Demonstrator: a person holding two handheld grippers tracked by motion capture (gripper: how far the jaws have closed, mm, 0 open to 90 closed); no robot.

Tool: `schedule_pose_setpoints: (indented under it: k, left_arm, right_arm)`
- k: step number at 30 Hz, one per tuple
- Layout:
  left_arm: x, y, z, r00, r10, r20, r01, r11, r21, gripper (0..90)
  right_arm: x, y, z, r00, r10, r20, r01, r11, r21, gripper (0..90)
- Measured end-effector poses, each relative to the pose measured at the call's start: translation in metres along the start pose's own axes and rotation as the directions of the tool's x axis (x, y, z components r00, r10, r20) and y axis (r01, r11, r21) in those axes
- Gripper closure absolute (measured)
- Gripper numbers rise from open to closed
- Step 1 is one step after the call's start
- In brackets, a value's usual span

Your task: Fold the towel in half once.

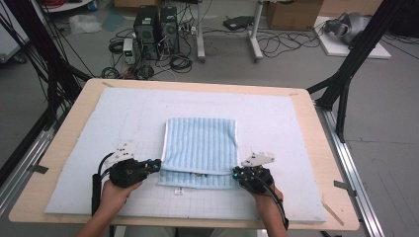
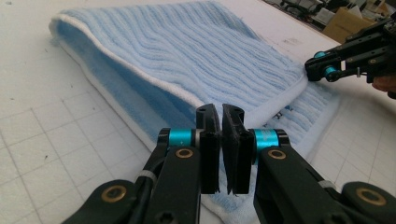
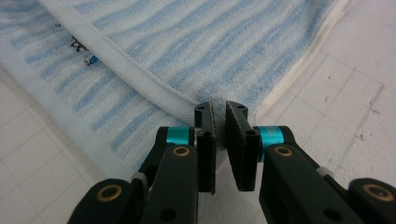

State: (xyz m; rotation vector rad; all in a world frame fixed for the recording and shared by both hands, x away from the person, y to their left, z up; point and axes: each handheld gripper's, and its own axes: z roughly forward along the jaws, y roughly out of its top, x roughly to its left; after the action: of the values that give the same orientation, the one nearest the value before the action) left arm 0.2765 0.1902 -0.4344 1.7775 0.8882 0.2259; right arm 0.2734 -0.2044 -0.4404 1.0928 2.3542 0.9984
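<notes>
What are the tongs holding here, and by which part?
Both tongs pinch the folded blue towel: left tongs and right tongs each grip a near corner of its top layer's white hem.

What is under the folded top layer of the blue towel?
Under the top layer lies the towel's lower layer, its near edge sticking out toward the person, with a small printed tag on it. The rest of it is covered, as is the mat beneath.

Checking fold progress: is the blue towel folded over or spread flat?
Folded. The towel lies doubled, its upper layer's white edge stopping short of the lower layer's near edge, with both grippers at the upper layer's near corners.
</notes>
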Motion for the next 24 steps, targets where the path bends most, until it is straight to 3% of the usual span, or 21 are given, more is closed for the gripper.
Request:
schedule_pose_setpoints:
  k: [6, 13, 24]
  left_arm:
    - [0.000, 0.001, -0.004, 0.9996, -0.018, 0.022, 0.019, 0.9995, -0.026, 85.1]
    - [-0.007, -0.001, -0.015, 0.9993, -0.010, 0.035, 0.011, 0.9995, -0.029, 85.0]
    - [-0.016, -0.019, -0.021, 0.9985, -0.019, 0.052, 0.016, 0.9984, 0.055, 85.1]
  right_arm:
    - [0.000, 0.004, -0.013, 1.0000, 0.005, -0.003, -0.005, 0.999, -0.038, 82.5]
    - [0.007, 0.002, -0.029, 0.9998, -0.009, -0.019, 0.008, 0.999, -0.053, 82.6]
    - [0.022, -0.009, -0.039, 0.9986, -0.036, -0.040, 0.036, 0.999, -0.007, 82.5]
